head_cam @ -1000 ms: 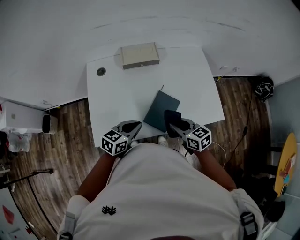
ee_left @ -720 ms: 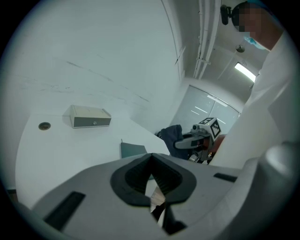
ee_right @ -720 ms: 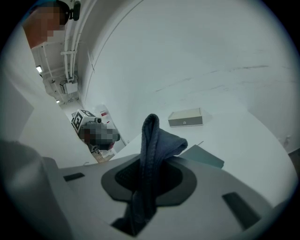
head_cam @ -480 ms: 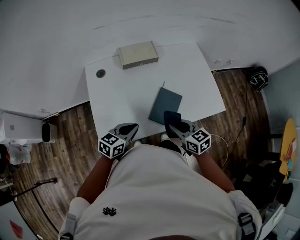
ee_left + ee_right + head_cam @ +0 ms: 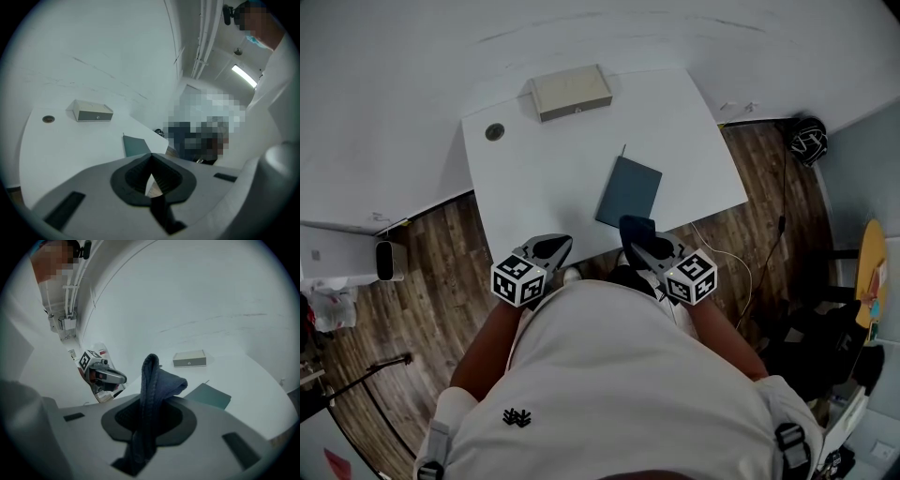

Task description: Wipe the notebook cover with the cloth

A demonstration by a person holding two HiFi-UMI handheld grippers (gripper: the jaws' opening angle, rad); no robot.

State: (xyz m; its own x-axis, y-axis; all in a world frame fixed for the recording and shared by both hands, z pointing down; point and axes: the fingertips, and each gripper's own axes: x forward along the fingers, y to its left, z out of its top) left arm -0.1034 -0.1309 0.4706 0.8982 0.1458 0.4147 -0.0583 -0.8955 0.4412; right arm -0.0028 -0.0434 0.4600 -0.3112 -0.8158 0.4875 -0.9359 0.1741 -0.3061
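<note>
Two tools hung over the near edge of the smooth white desk (image 5: pixel 544 178). The right tool (image 5: pixel 645 246) pinched a dark blue cloth (image 5: pixel 152 380), soft and ribbed, its folded top standing up beyond the jaws. The left tool (image 5: pixel 553 247) had its jaws pressed together at the tips, with nothing between them. The notebook (image 5: pixel 628 191), flat, rectangular and dark teal, lay tilted on the desk's right half, just beyond the cloth. Against half a second before, we saw both tools at the same edge, the cloth still clamped and the notebook unmoved. A beige box (image 5: pixel 571 92) sat closed at the far edge, its contents hidden, with a round grommet (image 5: pixel 494 132) near the far left corner.
</note>
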